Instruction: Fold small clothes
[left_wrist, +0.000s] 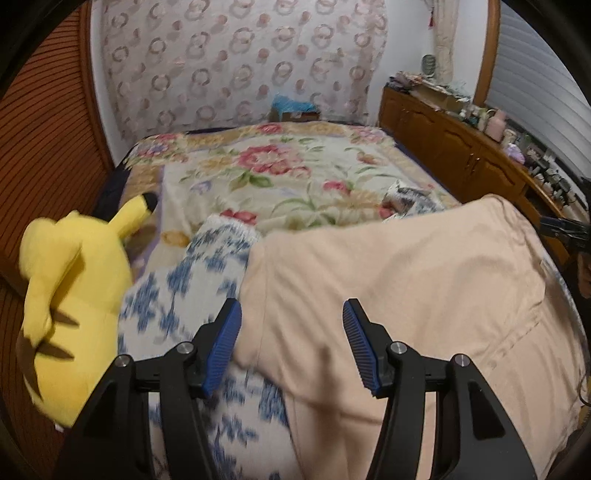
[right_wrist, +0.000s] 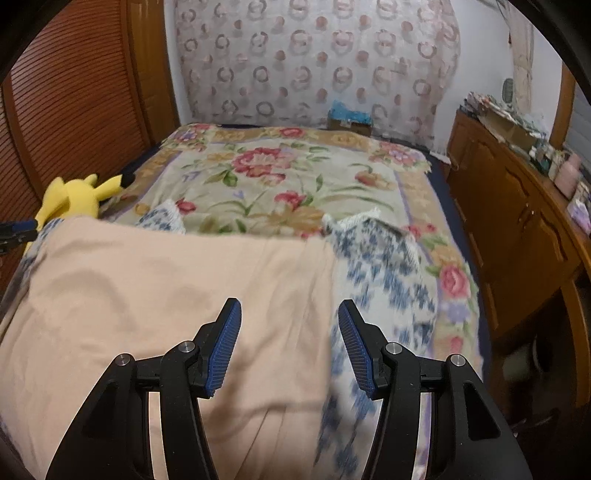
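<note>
A bed (left_wrist: 207, 155) (right_wrist: 436, 206) covered by a floral blanket (left_wrist: 280, 166) (right_wrist: 266, 173) is seen in both wrist views, bounded by a louvred wooden panel (left_wrist: 48, 147) (right_wrist: 74, 92) along its left edge and a wooden cabinet (left_wrist: 443, 144) (right_wrist: 517, 229) beyond its right edge. A peach-coloured garment (left_wrist: 399, 280) (right_wrist: 166, 291) is spread over the near end of the bed, with a blue-and-white patterned garment (left_wrist: 184, 288) (right_wrist: 380, 266) beneath it, shown past both its left and right sides. A yellow Pikachu plush (left_wrist: 70, 295) (right_wrist: 77, 195) is laid at the bed's left edge, just beside the patterned garment. A small box with a blue top (left_wrist: 293, 109) (right_wrist: 349, 120) is placed at the far edge against the patterned curtain (left_wrist: 240, 62) (right_wrist: 317, 59). The left gripper (left_wrist: 291, 314) is held spread above the peach garment's left side, nothing being pinched. The right gripper (right_wrist: 290, 314) is likewise held spread, above the garment's right side, gripping nothing.
</note>
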